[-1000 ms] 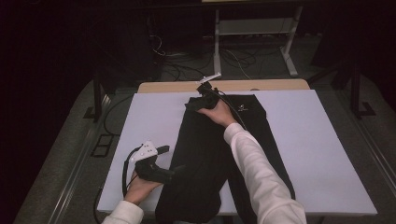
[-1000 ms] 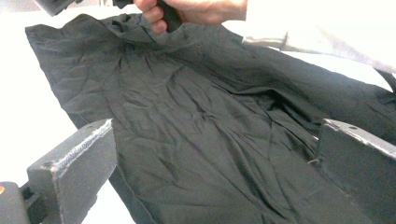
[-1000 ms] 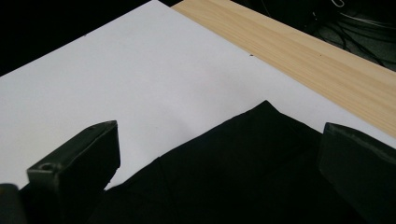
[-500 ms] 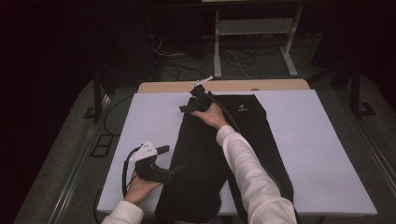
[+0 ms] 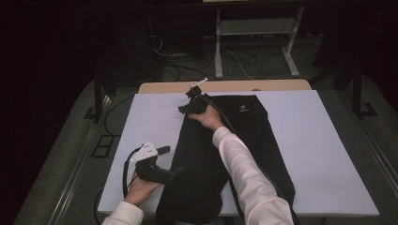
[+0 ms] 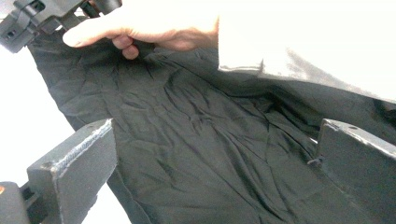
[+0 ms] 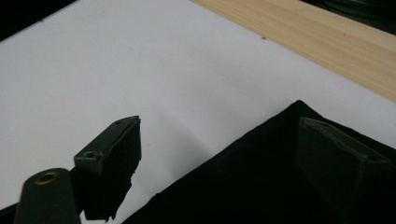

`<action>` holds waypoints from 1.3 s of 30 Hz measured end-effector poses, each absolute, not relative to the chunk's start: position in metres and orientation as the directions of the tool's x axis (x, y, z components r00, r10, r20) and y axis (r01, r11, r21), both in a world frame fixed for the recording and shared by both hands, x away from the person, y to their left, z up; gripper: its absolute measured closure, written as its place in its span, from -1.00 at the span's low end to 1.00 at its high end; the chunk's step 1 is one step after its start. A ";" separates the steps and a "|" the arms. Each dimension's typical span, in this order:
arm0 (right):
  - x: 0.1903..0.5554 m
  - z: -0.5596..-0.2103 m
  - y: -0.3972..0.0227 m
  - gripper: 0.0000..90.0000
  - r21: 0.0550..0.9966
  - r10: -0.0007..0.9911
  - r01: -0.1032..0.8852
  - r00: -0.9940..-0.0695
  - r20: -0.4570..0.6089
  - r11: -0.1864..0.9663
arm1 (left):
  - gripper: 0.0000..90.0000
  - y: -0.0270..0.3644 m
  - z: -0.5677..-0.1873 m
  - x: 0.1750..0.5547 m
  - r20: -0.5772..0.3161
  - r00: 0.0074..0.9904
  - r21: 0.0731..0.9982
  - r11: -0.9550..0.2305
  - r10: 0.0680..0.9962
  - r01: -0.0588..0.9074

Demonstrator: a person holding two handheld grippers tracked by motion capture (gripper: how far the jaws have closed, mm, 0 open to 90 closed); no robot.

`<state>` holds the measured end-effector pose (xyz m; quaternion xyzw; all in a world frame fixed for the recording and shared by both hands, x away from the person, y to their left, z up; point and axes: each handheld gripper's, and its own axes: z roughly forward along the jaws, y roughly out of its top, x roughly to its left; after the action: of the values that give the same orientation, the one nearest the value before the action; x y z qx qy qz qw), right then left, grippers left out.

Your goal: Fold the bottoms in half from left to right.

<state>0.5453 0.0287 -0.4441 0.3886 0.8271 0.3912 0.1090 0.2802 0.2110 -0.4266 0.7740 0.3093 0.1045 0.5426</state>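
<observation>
High view shows, starting at the left, the left gripper (image 5: 164,174) held low near the table's near edge, its tip resting at the left border of the black trousers (image 5: 225,159) that lie lengthwise down the white table cover (image 5: 328,154). Left gripper view looks along its two black jaws, which stand spread wide with wrinkled black cloth lying flat between and beyond them; nothing is pinched. Farther off in that view, above the jaws, the person's right hand (image 6: 154,25) sits on the cloth, with the white sleeve (image 6: 303,42) running off to the right. Moving right in the high view, the right gripper (image 5: 187,107) sits at the far left corner of the trousers, ahead of the left gripper and well apart from it. Right gripper view has its jaws parted, having just been closing a little: one jaw hangs over bare white cover, the other over the black cloth, with the cloth's corner edge running between them, not yet gripped. Beyond that corner lies a strip of bare wooden tabletop (image 7: 317,42).
</observation>
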 end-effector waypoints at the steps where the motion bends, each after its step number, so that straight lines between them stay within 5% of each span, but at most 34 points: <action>1: 0.546 -0.445 0.029 -0.65 0.729 0.728 0.558 -0.675 0.121 0.396 | -1.00 0.211 -0.427 0.280 -0.175 0.787 0.905 -0.219 0.592 0.366; 24: 0.543 -0.452 0.035 0.15 0.709 0.811 0.601 -0.581 0.068 0.370 | -1.00 0.212 -0.427 0.283 -0.197 0.786 0.904 -0.201 0.587 0.377; 34: 0.539 -0.452 0.036 0.80 0.711 0.839 0.612 -0.541 0.058 0.346 | -1.00 0.211 -0.428 0.282 -0.197 0.787 0.900 -0.210 0.584 0.381; 39: 0.537 -0.450 0.031 0.92 0.708 0.833 0.620 -0.547 0.080 0.339 | -1.00 0.211 -0.430 0.282 -0.199 0.784 0.892 -0.222 0.588 0.393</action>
<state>0.5370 0.0314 -0.4501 0.4515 0.8045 0.3556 0.1501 0.2815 0.2106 -0.4298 0.7763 0.3160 0.0905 0.5378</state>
